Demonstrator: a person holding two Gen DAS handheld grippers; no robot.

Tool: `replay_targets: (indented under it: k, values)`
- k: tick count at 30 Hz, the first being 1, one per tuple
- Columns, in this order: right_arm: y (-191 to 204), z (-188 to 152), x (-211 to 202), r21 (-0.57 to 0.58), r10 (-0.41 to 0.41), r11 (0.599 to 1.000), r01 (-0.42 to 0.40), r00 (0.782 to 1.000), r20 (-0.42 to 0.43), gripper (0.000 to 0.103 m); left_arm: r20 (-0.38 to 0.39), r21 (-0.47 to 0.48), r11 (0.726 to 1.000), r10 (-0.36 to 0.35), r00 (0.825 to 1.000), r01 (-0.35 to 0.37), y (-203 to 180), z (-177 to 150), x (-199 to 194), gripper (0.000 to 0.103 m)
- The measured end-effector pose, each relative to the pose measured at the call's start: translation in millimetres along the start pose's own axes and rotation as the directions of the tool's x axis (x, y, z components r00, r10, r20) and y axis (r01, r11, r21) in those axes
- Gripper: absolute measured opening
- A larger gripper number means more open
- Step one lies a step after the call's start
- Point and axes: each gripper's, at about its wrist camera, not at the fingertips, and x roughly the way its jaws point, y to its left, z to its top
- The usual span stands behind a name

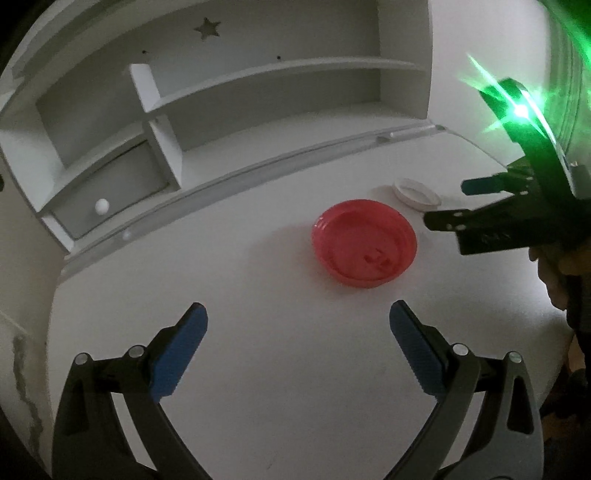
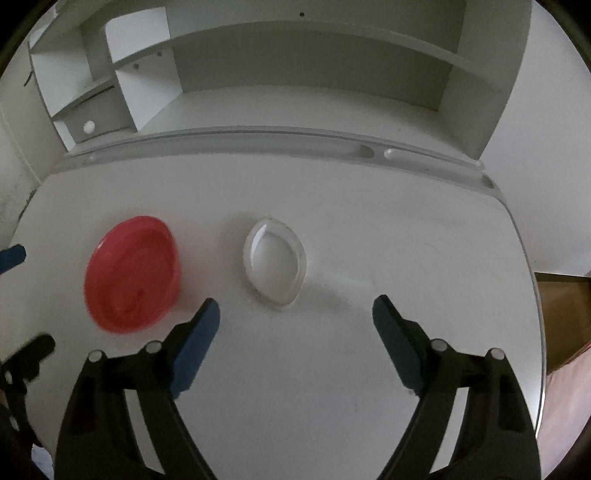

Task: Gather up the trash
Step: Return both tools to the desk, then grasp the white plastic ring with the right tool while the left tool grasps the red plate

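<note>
Both hand-held grippers agape — red lid (image 1: 364,243), white ring (image 2: 275,261) untouched.

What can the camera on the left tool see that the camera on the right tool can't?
Only the left view shows a star cut-out in the shelf unit, a green glare, and the right tool from the side.

Only the right view shows a brown wooden surface past the desk's right edge, plus the left tool poking in.

Both show the red lid, the white lid, the white desk, the drawer knob and open blue-padded fingers.
</note>
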Motion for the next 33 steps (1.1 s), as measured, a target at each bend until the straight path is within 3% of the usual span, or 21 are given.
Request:
replay_targets:
  k: [5,6,7,19,30,33]
  values:
    - [2,10,13,-0.005,0.017,1.0,-0.016,1.0,0.014,0.076,-0.025,0.027,1.0,-0.007,1.0,0.008,-12,10,22,0.096]
    - [2,12,14,-0.007,0.017,1.0,-0.016,1.0,0.022,0.063,-0.025,0.031,0.999,-0.006,1.0,0.007,-14,11,24,0.096]
    - [2,14,13,-0.011,0.025,1.0,-0.025,0.999,0.033,0.035,-0.028,0.037,0.999,-0.004,1.0,0.005,-17,13,26,0.096]
    - [-23,3,-28,0.058,0.059,0.996,-0.066,0.992,0.107,0.035,-0.045,0.068,0.997,-0.025,0.999,0.028,-41,32,44,0.096]
    - [-62,-49,-80,0.169,0.043,0.983,-0.072,0.984,0.172,0.035,-0.089,0.008,0.999,-0.037,0.995,0.037,-45,42,74,0.096]
    - [-78,-72,-98,0.217,0.016,0.975,-0.058,0.982,0.19,0.035,-0.061,-0.024,0.998,-0.052,0.997,0.051,-43,43,72,0.08]
